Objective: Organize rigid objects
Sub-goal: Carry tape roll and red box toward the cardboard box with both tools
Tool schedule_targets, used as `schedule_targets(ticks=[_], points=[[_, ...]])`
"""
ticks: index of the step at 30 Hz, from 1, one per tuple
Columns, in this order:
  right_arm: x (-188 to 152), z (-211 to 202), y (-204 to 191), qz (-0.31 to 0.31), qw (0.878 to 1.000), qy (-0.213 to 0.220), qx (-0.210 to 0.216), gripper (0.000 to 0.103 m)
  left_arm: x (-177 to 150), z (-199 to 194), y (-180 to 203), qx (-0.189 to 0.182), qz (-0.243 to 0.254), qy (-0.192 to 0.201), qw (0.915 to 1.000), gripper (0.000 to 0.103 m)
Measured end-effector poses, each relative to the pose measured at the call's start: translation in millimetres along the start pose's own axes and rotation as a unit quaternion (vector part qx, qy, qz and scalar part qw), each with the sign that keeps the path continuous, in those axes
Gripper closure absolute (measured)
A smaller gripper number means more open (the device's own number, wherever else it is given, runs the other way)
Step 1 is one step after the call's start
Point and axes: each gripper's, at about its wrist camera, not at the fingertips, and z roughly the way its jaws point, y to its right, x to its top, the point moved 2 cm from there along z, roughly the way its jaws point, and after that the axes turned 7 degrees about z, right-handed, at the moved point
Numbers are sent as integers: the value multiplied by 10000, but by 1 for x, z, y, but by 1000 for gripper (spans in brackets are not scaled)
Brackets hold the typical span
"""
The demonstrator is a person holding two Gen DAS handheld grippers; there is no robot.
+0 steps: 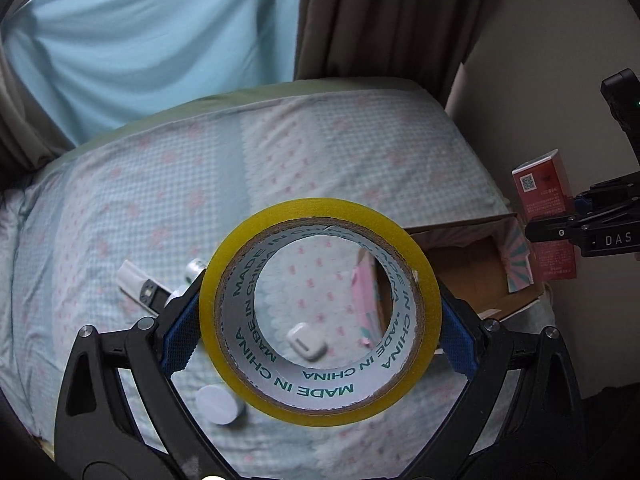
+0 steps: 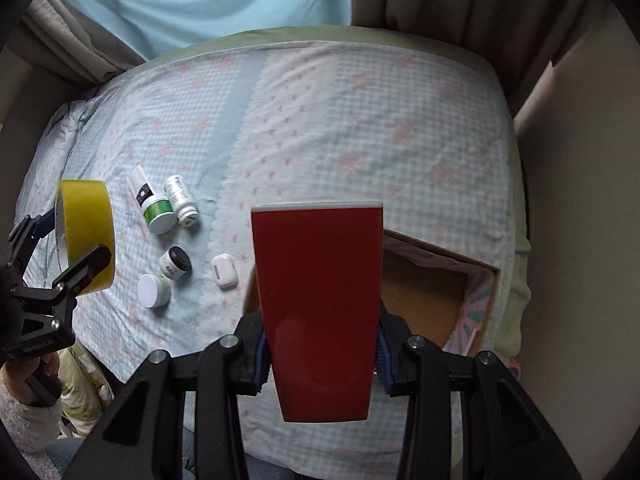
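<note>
We are seeing a yellow tape roll (image 1: 320, 312) hanging upright above the bed, a red box (image 2: 318, 312) standing clamped over an open cardboard box (image 2: 432, 300), small bottles (image 2: 176, 236) lying scattered on the bed.

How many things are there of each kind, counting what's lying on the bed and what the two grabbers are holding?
Tape rolls: 1, the yellow tape roll in the left gripper
Red boxes: 1, the red box in the right gripper
Bottles and jars: 4
Earbud cases: 1
White remote-like sticks: 1
Cardboard boxes: 1
Total: 9
</note>
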Motion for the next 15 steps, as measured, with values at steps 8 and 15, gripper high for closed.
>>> schedule_targets(ticks=[8, 15], points=[[-20, 30, 108, 277, 9990, -309, -135, 65, 24, 67, 112, -105, 427, -472, 9979, 6], [-31, 92, 148, 150, 9966, -805, 83, 65, 25, 150, 174, -125, 644, -1119, 9915, 6]])
